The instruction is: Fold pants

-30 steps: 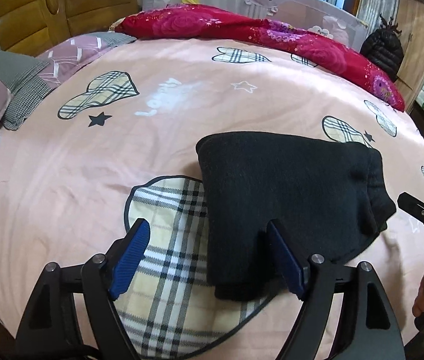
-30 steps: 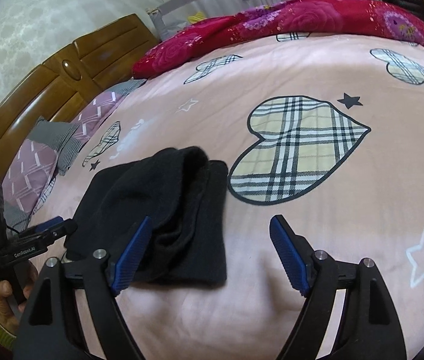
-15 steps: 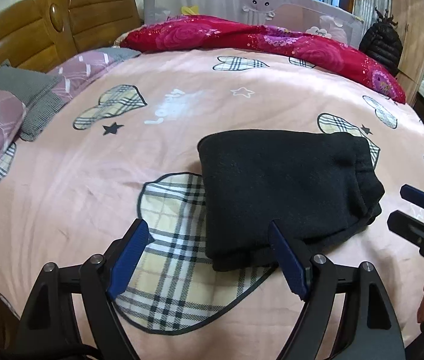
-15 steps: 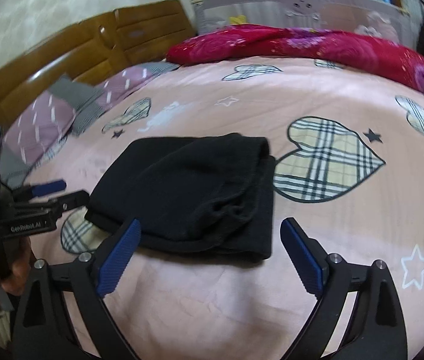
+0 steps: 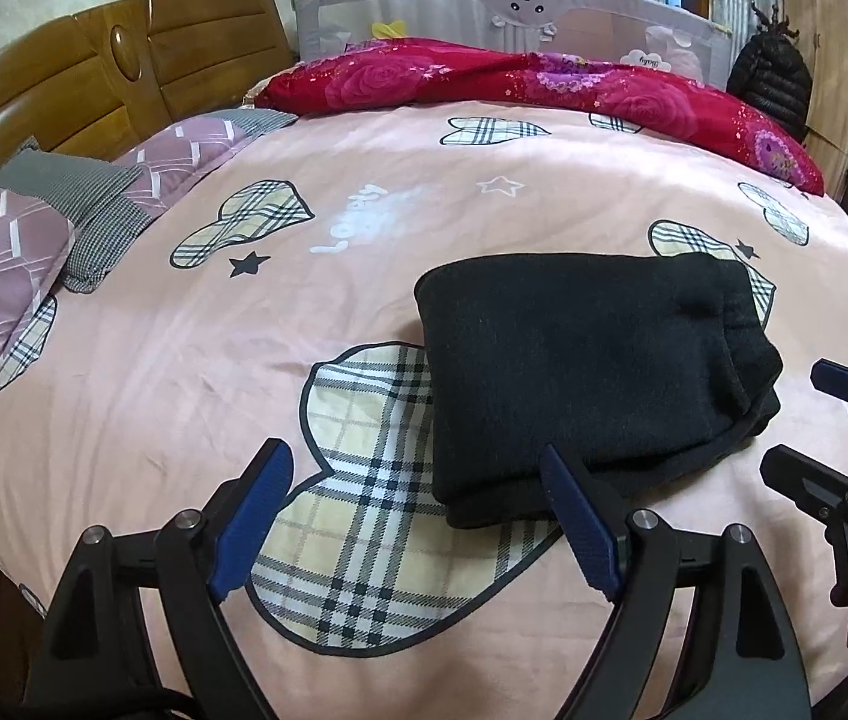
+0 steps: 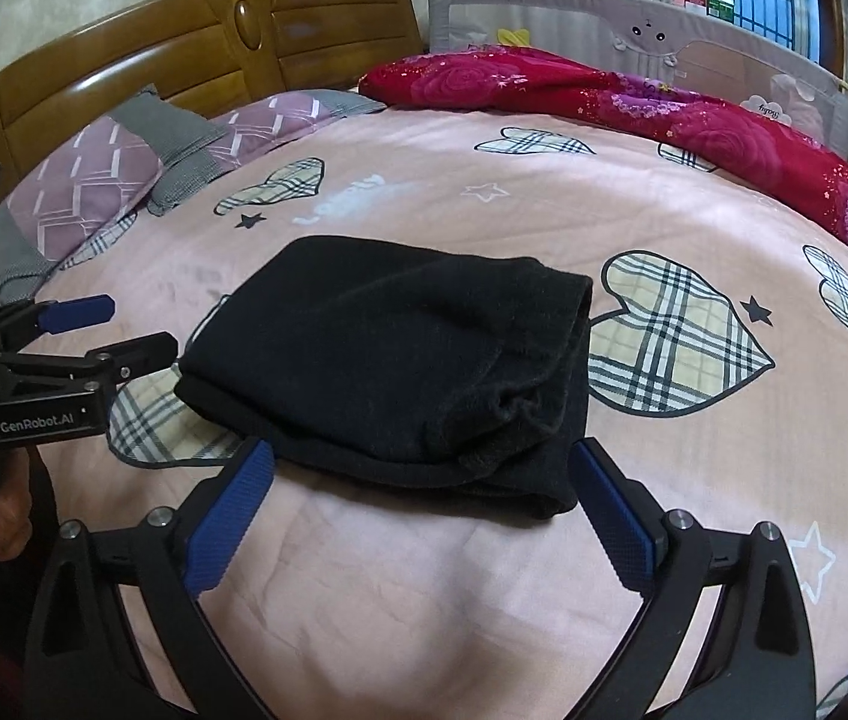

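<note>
The black pants (image 5: 592,372) lie folded into a thick rectangular bundle on the pink bedspread (image 5: 183,360), partly over a plaid heart print (image 5: 375,546); the layered edges and the bunched waistband face my right side, where they stack unevenly (image 6: 520,420). My left hand-held gripper (image 5: 417,534) hangs spread wide and empty just short of the bundle's near corner; its right blue pad (image 5: 577,525) overlaps that corner in the left wrist view, though I cannot tell whether it touches the cloth. My right hand-held gripper (image 6: 417,516) is also released and holds nothing; its two blue pads (image 6: 231,525) sit either side of the bundle's near edge, above bare bedspread. Each hand-held gripper shows in the other's camera, fingers apart, beside the pants: the right one at the right edge of the left view (image 5: 838,438), the left one at the left edge of the right view (image 6: 99,333). Beyond the pants, a red floral quilt (image 5: 544,84) lies heaped along the far side of the bed; purple and grey pillows (image 5: 63,222) rest against the wooden headboard (image 5: 93,78); a grey fabric bed rail (image 5: 514,6) stands behind the quilt; a black puffer jacket (image 5: 772,84) sits at the far right.
</note>
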Motion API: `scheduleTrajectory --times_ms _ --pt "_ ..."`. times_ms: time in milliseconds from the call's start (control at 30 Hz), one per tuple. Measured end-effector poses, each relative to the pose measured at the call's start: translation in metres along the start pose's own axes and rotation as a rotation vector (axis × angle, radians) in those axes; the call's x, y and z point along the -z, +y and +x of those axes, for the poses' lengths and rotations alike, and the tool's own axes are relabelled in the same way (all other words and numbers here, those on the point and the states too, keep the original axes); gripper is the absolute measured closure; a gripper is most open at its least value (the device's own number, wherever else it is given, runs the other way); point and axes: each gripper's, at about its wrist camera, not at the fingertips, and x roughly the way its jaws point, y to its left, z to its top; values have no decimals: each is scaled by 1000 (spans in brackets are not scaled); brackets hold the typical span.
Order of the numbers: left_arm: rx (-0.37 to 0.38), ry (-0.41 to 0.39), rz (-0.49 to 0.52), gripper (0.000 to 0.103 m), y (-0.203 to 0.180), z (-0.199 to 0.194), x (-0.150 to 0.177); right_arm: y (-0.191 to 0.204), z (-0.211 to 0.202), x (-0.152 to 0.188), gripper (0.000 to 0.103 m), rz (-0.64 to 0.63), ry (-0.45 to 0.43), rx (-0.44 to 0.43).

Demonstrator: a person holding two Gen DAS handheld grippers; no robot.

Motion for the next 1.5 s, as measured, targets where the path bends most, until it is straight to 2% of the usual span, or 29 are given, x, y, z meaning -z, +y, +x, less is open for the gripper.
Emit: scheduleTrajectory --times_ms 267,700,1500 --pt "-1 5 0 18 0 4 3 4 4 3 4 -9 15 15" --pt "12 23 -3 18 1 8 12 1 9 6 3 27 31 -7" --pt "-2 11 -3 18 1 8 12 5 8 9 3 20 33 -9"
